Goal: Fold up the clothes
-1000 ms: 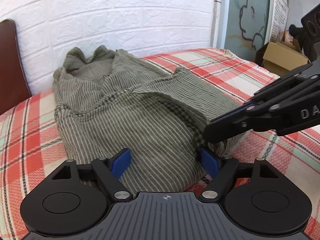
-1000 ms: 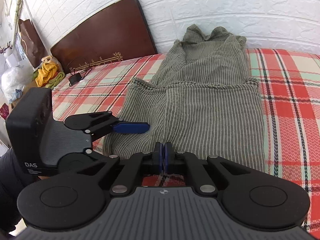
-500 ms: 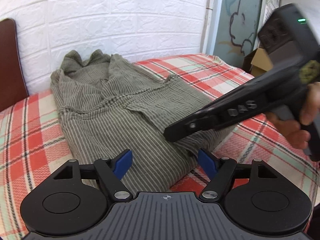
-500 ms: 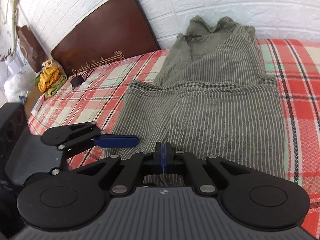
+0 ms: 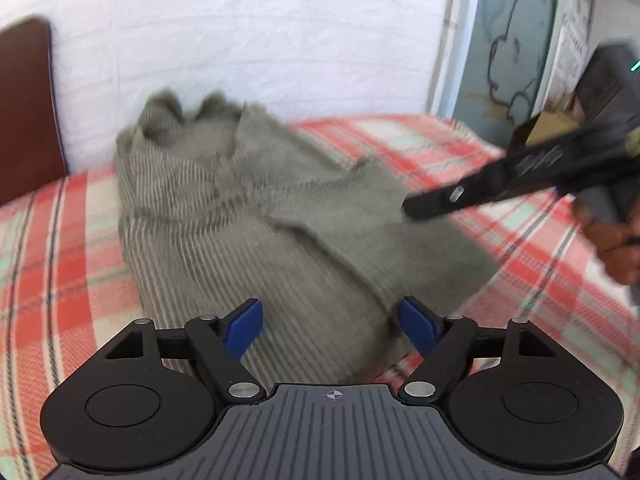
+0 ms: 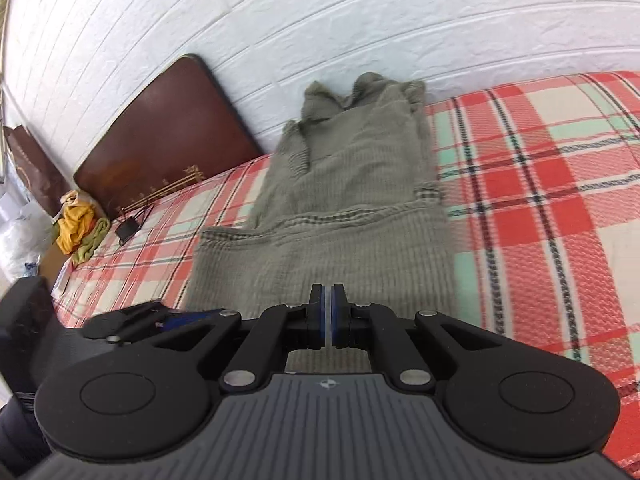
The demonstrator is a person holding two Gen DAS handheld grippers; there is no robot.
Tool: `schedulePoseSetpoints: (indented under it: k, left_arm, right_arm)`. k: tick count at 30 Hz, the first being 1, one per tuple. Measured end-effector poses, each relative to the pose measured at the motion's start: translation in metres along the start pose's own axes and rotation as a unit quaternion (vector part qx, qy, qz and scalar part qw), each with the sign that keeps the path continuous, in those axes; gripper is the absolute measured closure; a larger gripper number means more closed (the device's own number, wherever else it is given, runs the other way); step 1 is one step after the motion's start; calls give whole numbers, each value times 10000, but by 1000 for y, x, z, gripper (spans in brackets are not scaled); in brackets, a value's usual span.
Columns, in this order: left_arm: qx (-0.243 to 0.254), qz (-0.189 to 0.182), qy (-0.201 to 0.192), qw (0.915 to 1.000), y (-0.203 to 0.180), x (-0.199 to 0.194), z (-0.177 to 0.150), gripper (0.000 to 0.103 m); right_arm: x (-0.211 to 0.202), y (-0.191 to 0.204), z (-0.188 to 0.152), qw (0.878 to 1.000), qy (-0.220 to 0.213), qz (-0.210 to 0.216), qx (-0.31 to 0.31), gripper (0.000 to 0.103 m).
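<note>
the striped garment (image 6: 340, 216) is laid on the plaid bedspread (image 6: 540, 184), its long axis running from the near folded edge to the white wall (image 6: 360, 20). the near edge is straddled by the left gripper (image 5: 332, 324), fingers spread wide and empty. the right gripper (image 6: 328, 316) is held above the cloth, fingers pressed together, nothing visibly between them.

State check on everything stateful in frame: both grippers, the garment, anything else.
left gripper: open, blue pads apart, near hem between them, not clamped.
right gripper: shut, nothing visibly between the pads.
striped garment: lying on the plaid sheet, lower part folded up over the middle, far end bunched against the wall.
pile of clothes: crumpled heap beside the bed.
</note>
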State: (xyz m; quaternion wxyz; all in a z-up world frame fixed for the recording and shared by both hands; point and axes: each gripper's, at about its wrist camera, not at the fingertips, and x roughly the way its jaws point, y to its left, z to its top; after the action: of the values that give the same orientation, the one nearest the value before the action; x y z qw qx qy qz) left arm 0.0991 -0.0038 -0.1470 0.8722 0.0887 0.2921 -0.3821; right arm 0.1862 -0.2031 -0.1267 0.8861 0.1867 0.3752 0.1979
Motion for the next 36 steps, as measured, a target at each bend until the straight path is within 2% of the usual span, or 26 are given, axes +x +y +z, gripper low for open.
schedulePoseSetpoints:
  k: [7,10,14,16,17,18,19,20,21,24,27,28,33,36]
  left_arm:
    - [71,448,126,9989,2,26,10,18]
    - [103,657,203,9976,3,40,14,21]
    - [145,934,306,9950,5,57,19,16]
    - [82,938,189,9954,6,47,22,16]
    - [29,960,37,9954,7,35,23,16]
    - [-30,1030,-112,9946,8,23,23,16]
    - [-127,1149,-209,9931,12,11,21,16]
    - [-254,1268,-256,9913,16,-1,17,15]
    - [-438,1318,-263,9900,22,-13,11,15]
    - [-1429,826,-61,9863,50,-22,-9,15]
    - [-2455,237,163,9690,79,-27,-31,17]
    - [-2655,77,203,9639,84,-25,-35,17]
    - [-2956,-536,220,9536,94,-2,-36,17]
    - [-3091,-751,163,9479,100,11,-35,17]
  right_arm:
    - [31,-2,7,10000,-54,18,41,96]
    - [51,-7,14,9998,-19,-152,116,95]
    - [71,-18,20,9993,151,-182,292,96]
    - [62,-17,23,9994,116,-90,329,94]
    - [52,-17,25,9994,-12,2,359,87]
    - [38,-19,25,9989,-197,53,413,71]
    - [24,-22,22,9984,-347,50,445,62]
    - [9,-25,18,9980,-465,30,437,47]
    - [-3,-30,13,9977,-539,-1,413,44]
    - [-16,-48,0,9972,-341,-24,671,42]
    - [-30,-67,-13,9956,-143,-47,928,42]
    - [-33,-73,-18,9948,-75,-47,1015,42]
    - [-22,-82,-30,9898,332,276,1361,40]
    - [-14,-80,-29,9907,331,328,1281,40]
